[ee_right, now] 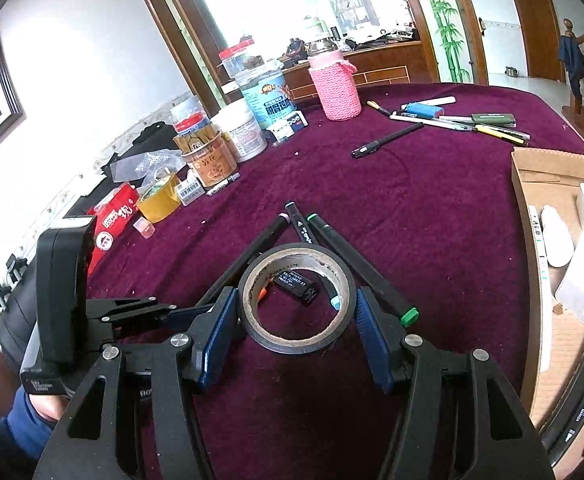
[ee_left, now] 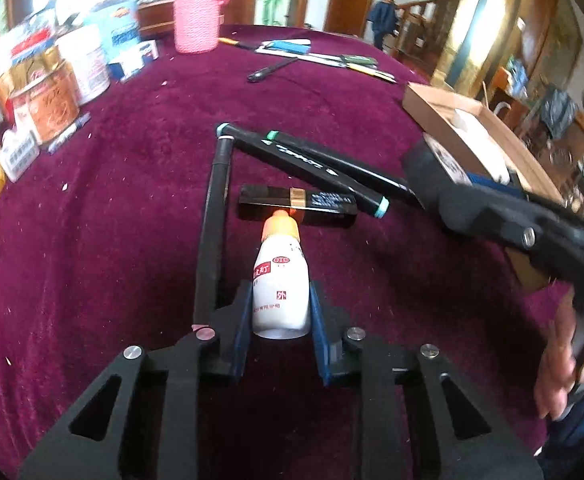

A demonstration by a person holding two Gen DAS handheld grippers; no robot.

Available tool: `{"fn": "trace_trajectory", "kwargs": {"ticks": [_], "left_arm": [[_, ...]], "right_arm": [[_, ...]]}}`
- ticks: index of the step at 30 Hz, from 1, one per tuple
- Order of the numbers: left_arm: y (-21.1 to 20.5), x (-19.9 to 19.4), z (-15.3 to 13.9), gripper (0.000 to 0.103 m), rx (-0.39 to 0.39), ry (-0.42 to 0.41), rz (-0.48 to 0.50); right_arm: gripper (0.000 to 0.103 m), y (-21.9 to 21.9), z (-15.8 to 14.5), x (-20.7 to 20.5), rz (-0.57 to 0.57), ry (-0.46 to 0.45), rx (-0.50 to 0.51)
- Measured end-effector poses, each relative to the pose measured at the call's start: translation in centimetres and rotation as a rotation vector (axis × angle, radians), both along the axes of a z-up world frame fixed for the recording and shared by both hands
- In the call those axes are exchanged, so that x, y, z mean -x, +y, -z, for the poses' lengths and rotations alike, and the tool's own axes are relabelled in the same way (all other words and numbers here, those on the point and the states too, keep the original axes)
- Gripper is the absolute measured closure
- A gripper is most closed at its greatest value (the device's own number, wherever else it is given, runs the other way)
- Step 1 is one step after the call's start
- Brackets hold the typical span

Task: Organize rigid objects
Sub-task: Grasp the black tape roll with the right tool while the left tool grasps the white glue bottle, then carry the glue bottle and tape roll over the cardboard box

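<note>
Bottle (ee_left: 278, 280) before case (ee_left: 298, 205); markers (ee_left: 324, 164) behind; box (ee_right: 548, 184) right.

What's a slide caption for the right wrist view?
Right gripper jaws grip a black tape roll above markers on burgundy cloth.

Left wrist view: low over the maroon surface (ee_left: 132, 208), looking forward along its tongs (ee_left: 280, 316), close.
Right wrist view: higher, tilted down past its tongs (ee_right: 297, 316).
Shared: black markers (ee_left: 324, 166) (ee_right: 356, 268), pink knitted jar (ee_left: 196, 20) (ee_right: 336, 88), cardboard box (ee_left: 448, 120) (ee_right: 532, 184).
</note>
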State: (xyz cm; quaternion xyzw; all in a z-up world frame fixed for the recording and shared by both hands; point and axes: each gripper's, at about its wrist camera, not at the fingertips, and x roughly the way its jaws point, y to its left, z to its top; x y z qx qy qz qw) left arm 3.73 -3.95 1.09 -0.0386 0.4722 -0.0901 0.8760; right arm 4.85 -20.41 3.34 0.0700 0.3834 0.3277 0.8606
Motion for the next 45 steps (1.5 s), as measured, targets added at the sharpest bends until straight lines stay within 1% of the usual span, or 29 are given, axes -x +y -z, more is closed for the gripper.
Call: {"fn": "trace_trajectory", "kwargs": {"ticks": [1, 3, 5, 7, 10, 11, 13, 15, 21, 24, 29, 34, 45], "left_arm": [[0.2, -0.1, 0.0, 0.079, 0.021, 0.009, -0.009], [0.2, -0.1, -0.2, 0.079, 0.026, 0.013, -0.017], [-0.3, -0.2, -0.4, 0.079, -0.001, 0.014, -0.015], [-0.7, -0.6, -0.2, 0.079, -0.009, 0.022, 0.004], [-1.3, -0.7, 0.0, 0.079, -0.05, -0.002, 0.001], [-1.4, -0.6, -0.1, 0.079, -0.049, -0.005, -0.004], [-1.2, -0.4, -0.2, 0.079, -0.03, -0.011, -0.016], [-1.1, 0.2, -0.8, 0.079, -0.006, -0.036, -0.015], [-1.5, 1.1, -3.3, 0.079, 0.04, -0.109, -0.007], [-2.2, 1.1, -4.2, 0.079, 0.075, -0.132, 0.007], [-4.0, 0.5, -5.2, 0.079, 0.114, -0.141, 0.042], [-6.1, 0.5, -6.4, 0.079, 0.116, -0.165, 0.081], [-11.6, -0.1, -7.7, 0.079, 0.115, -0.183, 0.191]], "right_arm": [[0.05, 0.0, 0.0, 0.0, 0.0, 0.001, 0.0], [0.05, -0.2, 0.1, -0.1, 0.006, 0.002, -0.001], [0.05, -0.3, 0.1, -0.2, 0.01, 0.005, -0.003], [0.05, -0.3, 0.1, -0.2, 0.016, 0.005, -0.002], [0.05, -0.4, 0.1, -0.2, 0.024, 0.0, -0.002], [0.05, -0.5, 0.0, -0.3, 0.028, -0.001, -0.003], [0.05, -0.7, 0.0, -0.4, 0.039, -0.002, -0.004], [0.05, -0.9, 0.0, -0.4, 0.043, -0.001, -0.01], [0.05, -1.8, -0.8, -0.3, 0.073, -0.029, -0.037], [0.05, -3.0, -1.4, -0.5, 0.117, -0.051, -0.055], [0.05, -5.6, -2.4, -0.6, 0.203, -0.062, -0.083], [0.05, -8.4, -3.1, -0.2, 0.265, -0.056, -0.131], [0.049, -15.5, -5.2, 0.4, 0.404, -0.083, -0.15]]}}
